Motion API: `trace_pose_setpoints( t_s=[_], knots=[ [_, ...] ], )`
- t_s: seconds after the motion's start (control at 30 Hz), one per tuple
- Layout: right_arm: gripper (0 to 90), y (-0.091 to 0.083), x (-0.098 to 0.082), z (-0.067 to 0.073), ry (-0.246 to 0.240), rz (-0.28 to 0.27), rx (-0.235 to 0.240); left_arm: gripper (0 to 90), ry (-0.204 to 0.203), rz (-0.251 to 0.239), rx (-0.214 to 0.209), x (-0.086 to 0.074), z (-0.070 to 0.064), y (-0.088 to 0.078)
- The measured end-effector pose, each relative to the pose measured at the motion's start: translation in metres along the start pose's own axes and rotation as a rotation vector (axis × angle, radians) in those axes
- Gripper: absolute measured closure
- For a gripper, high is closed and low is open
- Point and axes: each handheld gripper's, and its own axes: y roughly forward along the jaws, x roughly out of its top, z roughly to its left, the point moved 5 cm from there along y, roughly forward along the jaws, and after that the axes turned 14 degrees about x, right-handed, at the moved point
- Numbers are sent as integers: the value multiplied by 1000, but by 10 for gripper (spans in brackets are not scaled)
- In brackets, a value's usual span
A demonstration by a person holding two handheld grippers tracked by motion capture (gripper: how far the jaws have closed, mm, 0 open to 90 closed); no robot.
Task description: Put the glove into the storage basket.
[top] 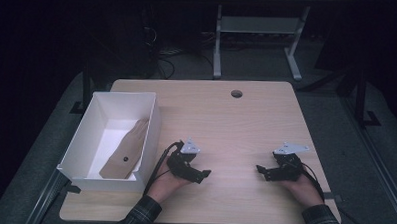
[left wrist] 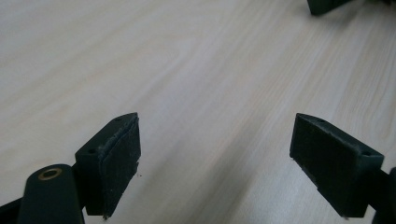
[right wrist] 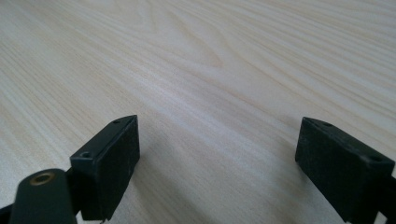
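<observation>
On the light wooden table a white open box stands at the left, and a brown flat paper-like piece leans inside it against its right wall. My left gripper rests low over the table just right of the box, open, pointing right. My right gripper sits at the table's right, open, pointing left toward the other. In the left gripper view the gripper has bare wood between its jaws, and the other gripper's tip shows at the top. The right gripper likewise holds nothing.
A round cable hole lies near the table's far edge. Beyond the table stands a grey metal desk frame on dark floor. A person's forearms in plaid sleeves come in at the bottom.
</observation>
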Motion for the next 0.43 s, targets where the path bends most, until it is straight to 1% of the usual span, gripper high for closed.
trace_pose_setpoints(
  t_s=[0.03,0.1,0.17,0.23,0.3,0.43],
  knots=[
    [134,0,0,0,-1,0,1,158,7,11,10,-2,1,3],
    [134,0,0,0,-3,0,2,158,3,35,20,-7,2,10],
    [134,0,0,0,-4,0,3,160,5,23,30,-9,2,12],
    [134,0,0,0,-9,0,6,160,34,16,49,-9,3,13],
    [134,0,0,0,-10,0,6,159,55,-10,79,-12,4,15],
    [134,0,0,0,-13,2,6,154,54,-40,75,-13,4,15]
  ],
)
